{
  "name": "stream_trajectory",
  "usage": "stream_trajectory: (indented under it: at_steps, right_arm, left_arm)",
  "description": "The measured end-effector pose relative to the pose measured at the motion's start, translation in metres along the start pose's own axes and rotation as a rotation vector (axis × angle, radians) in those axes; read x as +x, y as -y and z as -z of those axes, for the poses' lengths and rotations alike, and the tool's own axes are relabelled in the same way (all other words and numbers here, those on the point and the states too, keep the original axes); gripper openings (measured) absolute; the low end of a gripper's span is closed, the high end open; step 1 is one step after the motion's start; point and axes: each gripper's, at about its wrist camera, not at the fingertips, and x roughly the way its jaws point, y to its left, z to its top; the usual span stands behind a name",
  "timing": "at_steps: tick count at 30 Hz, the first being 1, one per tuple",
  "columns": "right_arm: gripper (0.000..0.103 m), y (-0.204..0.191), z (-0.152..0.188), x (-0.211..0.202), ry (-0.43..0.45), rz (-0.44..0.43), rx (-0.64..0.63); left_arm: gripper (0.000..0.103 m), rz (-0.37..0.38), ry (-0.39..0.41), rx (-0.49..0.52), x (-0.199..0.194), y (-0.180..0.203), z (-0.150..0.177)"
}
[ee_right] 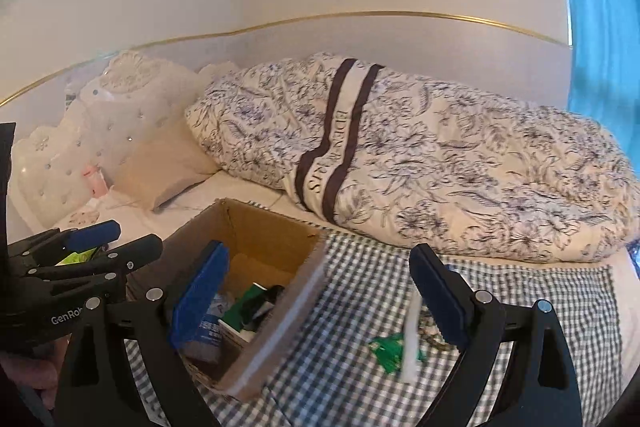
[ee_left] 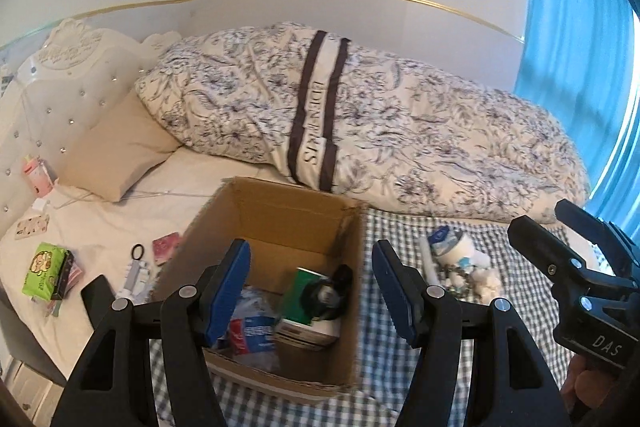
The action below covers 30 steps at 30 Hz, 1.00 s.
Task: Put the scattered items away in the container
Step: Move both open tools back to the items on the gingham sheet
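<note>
The scene was a bedroom with pale walls, a gold trim line and a blue curtain (ee_left: pixel 576 27) at the right. On the bed (ee_left: pixel 100 223), a rolled floral duvet (ee_left: pixel 360 123) lay along the wall beside a beige pillow (ee_left: pixel 116 151) and a tufted white headboard (ee_left: pixel 60 87). A gingham cloth (ee_right: pixel 520 291) covered the near side, and the open cardboard box (ee_left: pixel 280 219) stood on it, already holding a green box and dark and blue items. Left of it lay a green packet (ee_left: pixel 44 269), a black hair tie (ee_left: pixel 138 251) and a pink card (ee_left: pixel 165 245); right of it, a white-and-blue bundle (ee_left: pixel 452 247). The left gripper (ee_left: pixel 310 291) hung above the box, jaws partly open and empty. The right gripper (ee_right: pixel 320 299) was over the cloth just right of the box, jaws wide and empty, with blurred green and white items beneath.
</note>
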Motion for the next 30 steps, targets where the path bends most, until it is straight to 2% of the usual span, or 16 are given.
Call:
stream_trajectory:
  at_steps: [5, 14, 15, 27, 30]
  right_arm:
    - [0.098, 0.026, 0.003, -0.023, 0.021, 0.041, 0.025]
    - [0.099, 0.067, 0.012, -0.052, 0.036, 0.090, 0.074]
    - [0.103, 0.072, 0.014, -0.054, 0.034, 0.097, 0.079]
    - [0.103, 0.104, 0.022, -0.078, 0.034, 0.138, 0.106]
    - [0.103, 0.107, 0.023, -0.084, 0.037, 0.146, 0.109]
  left_arm:
    - [0.071, 0.024, 0.006, 0.017, -0.004, 0.024, 0.005]
    - [0.074, 0.061, 0.004, 0.056, -0.009, 0.063, 0.011]
    - [0.076, 0.065, 0.008, 0.057, -0.010, 0.067, 0.012]
    - [0.077, 0.105, 0.026, 0.095, -0.023, 0.103, 0.014]
    - [0.081, 0.108, 0.036, 0.094, -0.027, 0.107, 0.014]
